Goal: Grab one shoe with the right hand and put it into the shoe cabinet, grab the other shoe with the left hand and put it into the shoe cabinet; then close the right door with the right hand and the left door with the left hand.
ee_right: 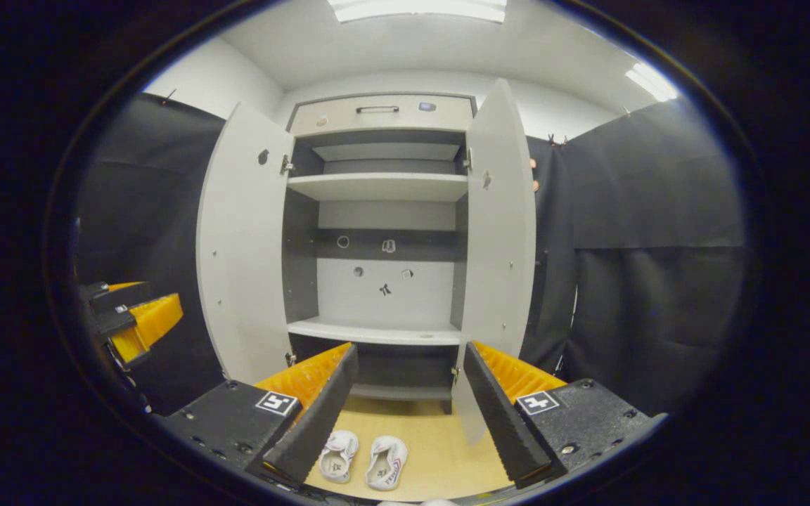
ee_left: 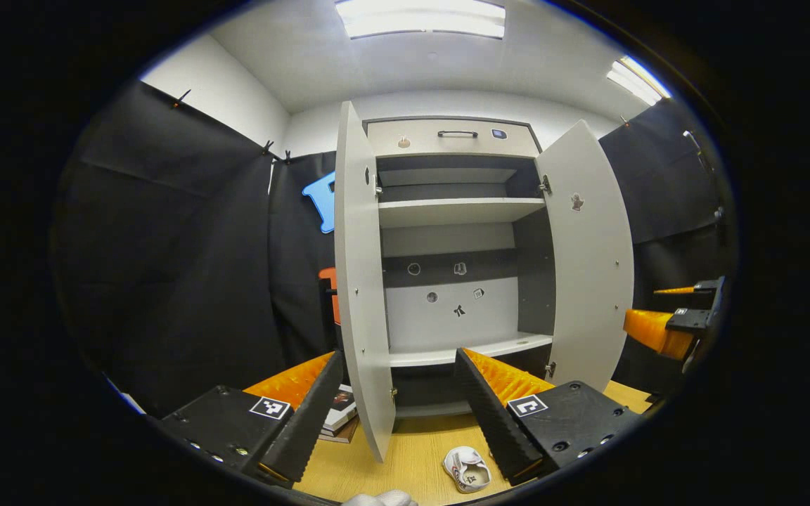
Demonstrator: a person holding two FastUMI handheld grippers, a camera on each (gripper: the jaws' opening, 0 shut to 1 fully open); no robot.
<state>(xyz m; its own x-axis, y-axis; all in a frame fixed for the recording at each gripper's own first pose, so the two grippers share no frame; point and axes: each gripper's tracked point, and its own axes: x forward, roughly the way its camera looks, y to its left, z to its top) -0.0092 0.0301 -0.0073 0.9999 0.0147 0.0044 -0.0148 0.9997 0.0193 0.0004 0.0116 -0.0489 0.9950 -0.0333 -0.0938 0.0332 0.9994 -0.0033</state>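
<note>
- The task seems to be at its very beginning: both white shoes lie on the floor in front of the shoe cabinet [ee_right: 377,232], and no shoe is yet on a shelf.
- In the right gripper view, the right gripper [ee_right: 405,414] has its fingers spread wide and holds nothing. It hangs above the pair, in front of the cabinet's open middle.
- The left shoe of the pair [ee_right: 339,455] lies partly behind one finger of this gripper; the right shoe of the pair [ee_right: 387,462] lies just beside it, in the gap between the fingers. The two are close together, toes toward the cabinet.
- In the left gripper view, the left gripper [ee_left: 398,400] is also spread open and empty. One white shoe [ee_left: 467,469] shows beside its finger, in front of the cabinet.
- Each gripper is also seen at the edge of the other's view, well apart from the cabinet.
- I judge the next move to be this: the right gripper goes down and closes over one shoe, probably at its opening or side, then lifts it to the lower shelf [ee_right: 375,332].
- Both doors stand wide open: the left door [ee_right: 243,260] and the right door [ee_right: 500,239]. Closing them comes last.
- The floor [ee_right: 433,450] before the cabinet is light wood, smooth and flat.
- A small stack of books [ee_left: 340,414] lies on the floor beside the left door.
- Black cloth [ee_right: 651,246] hangs on both sides of the cabinet; above are a white ceiling and bright light panels [ee_left: 420,17].
</note>
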